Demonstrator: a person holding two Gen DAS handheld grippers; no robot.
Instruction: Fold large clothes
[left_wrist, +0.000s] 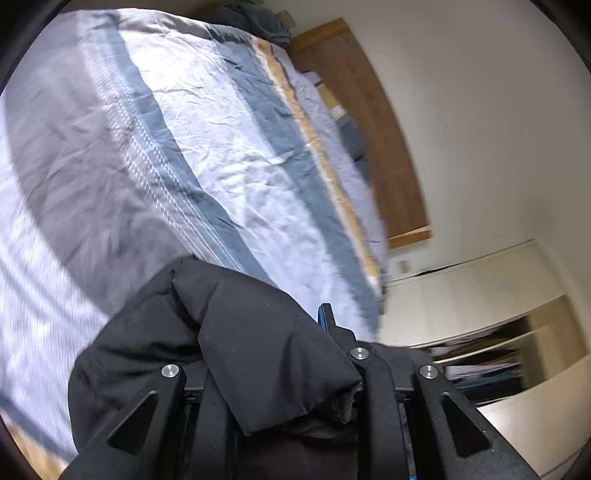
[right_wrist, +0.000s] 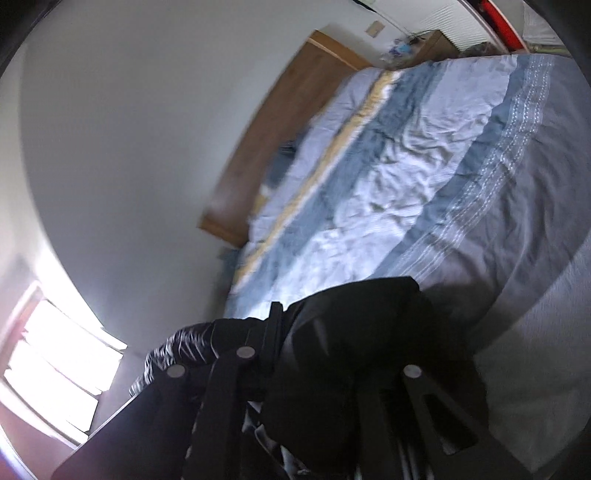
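the black jacket (left_wrist: 236, 354) hung bunched between both hands above the near edge of the bed (left_wrist: 207, 155), the left gripper (left_wrist: 295, 369) and right gripper (right_wrist: 317, 369) each clamped on its cloth, striped cover stretching ahead.

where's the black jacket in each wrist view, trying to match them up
Left wrist: black jacket fills the bottom centre, bunched over the left gripper.
Right wrist: the jacket sits bottom centre to right, draped over the right gripper.
Shared landmark: the yellow stripe on the striped bedcover, beside the wooden headboard.
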